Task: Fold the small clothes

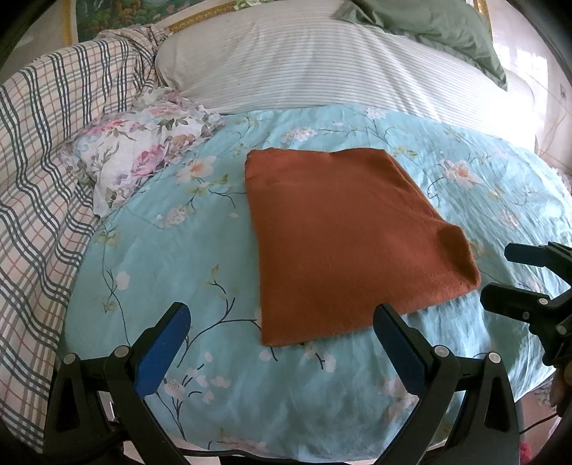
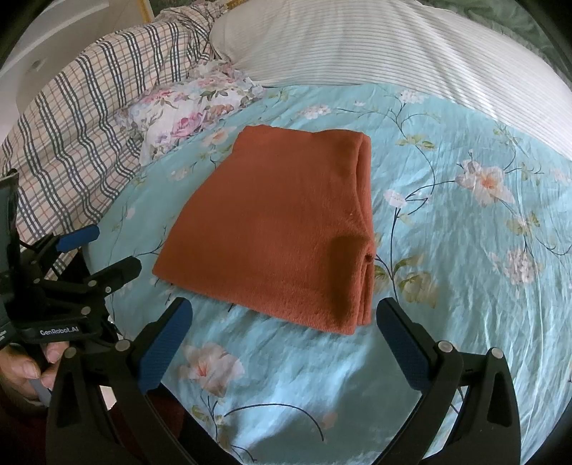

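Note:
A rust-orange garment [image 1: 343, 236] lies folded into a flat stack on the light blue floral bedspread [image 1: 171, 257]. It also shows in the right wrist view [image 2: 282, 229], with its layered fold edge at the right side. My left gripper [image 1: 282, 314] is open and empty, just in front of the garment's near edge. My right gripper [image 2: 284, 309] is open and empty, just in front of the garment's near corner. The right gripper also shows at the right edge of the left wrist view [image 1: 500, 272], and the left gripper at the left of the right wrist view [image 2: 114, 250].
A small floral pillow [image 1: 143, 143] lies to the garment's far left. A plaid blanket [image 1: 46, 171] is bunched along the left. A white striped pillow [image 1: 314, 57] and a green pillow [image 1: 439, 32] lie at the head of the bed.

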Motion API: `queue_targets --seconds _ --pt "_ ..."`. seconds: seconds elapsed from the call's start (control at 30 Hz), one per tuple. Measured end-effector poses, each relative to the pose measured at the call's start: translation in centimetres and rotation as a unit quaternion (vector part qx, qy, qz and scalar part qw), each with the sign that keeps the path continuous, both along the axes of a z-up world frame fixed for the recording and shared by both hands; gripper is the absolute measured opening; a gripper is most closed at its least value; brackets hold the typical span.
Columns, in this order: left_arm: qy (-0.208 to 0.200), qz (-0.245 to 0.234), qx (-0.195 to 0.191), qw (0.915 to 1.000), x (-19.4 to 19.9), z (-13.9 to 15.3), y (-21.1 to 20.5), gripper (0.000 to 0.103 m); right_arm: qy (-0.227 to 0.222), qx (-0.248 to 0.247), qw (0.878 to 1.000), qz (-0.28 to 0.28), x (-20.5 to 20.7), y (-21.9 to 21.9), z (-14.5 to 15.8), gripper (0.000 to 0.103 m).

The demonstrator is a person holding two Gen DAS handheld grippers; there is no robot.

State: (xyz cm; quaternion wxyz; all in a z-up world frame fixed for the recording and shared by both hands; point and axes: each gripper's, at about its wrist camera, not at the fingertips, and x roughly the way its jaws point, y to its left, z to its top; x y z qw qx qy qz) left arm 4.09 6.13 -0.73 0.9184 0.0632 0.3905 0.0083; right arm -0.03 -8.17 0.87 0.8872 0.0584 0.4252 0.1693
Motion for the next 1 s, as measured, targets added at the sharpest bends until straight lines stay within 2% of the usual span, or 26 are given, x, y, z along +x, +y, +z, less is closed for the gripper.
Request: queue_targets --seconds 1.0 --pt "0.002 -0.002 0.006 1.0 0.76 -0.21 0.24 0.102 0.001 0.0 1.0 -0.001 0.85 -0.35 -0.27 0.103"
